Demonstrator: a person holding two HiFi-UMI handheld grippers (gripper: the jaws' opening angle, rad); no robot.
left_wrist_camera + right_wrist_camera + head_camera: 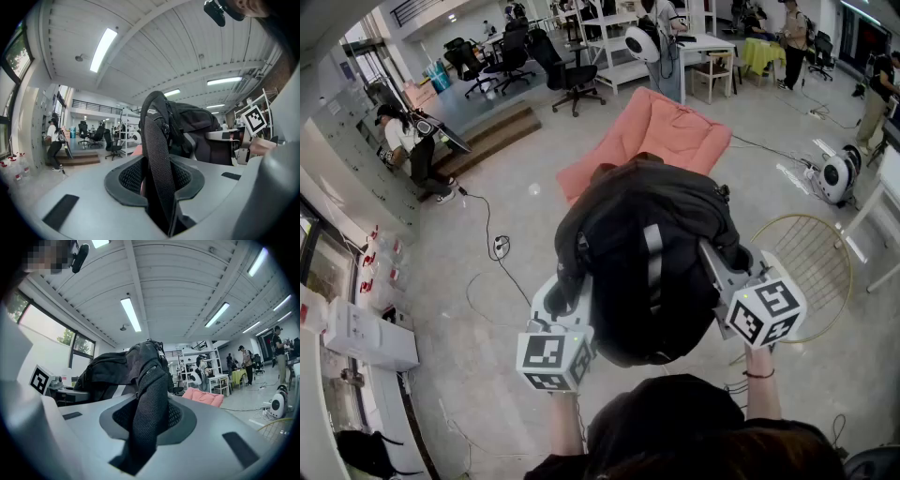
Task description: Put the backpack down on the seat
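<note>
A black backpack [647, 253] hangs in the air between my two grippers, above the floor and short of the salmon-pink seat [661, 131]. My left gripper [577, 298] is shut on a flat webbing strap [157, 159] of the backpack [192, 123], which runs down between its jaws. On the other side, my right gripper [719, 270] is shut on a padded mesh shoulder strap [150, 408]. From the right gripper view the backpack's body [119, 367] lies to the left, and the pink seat [204, 397] lies ahead on the floor.
A round gold wire frame [811, 272] stands on the floor to the right. A cable and socket [499, 247] lie to the left. Black office chairs [567, 70] and white tables [703, 42] stand beyond the seat. A person [408, 145] bends at the left wall.
</note>
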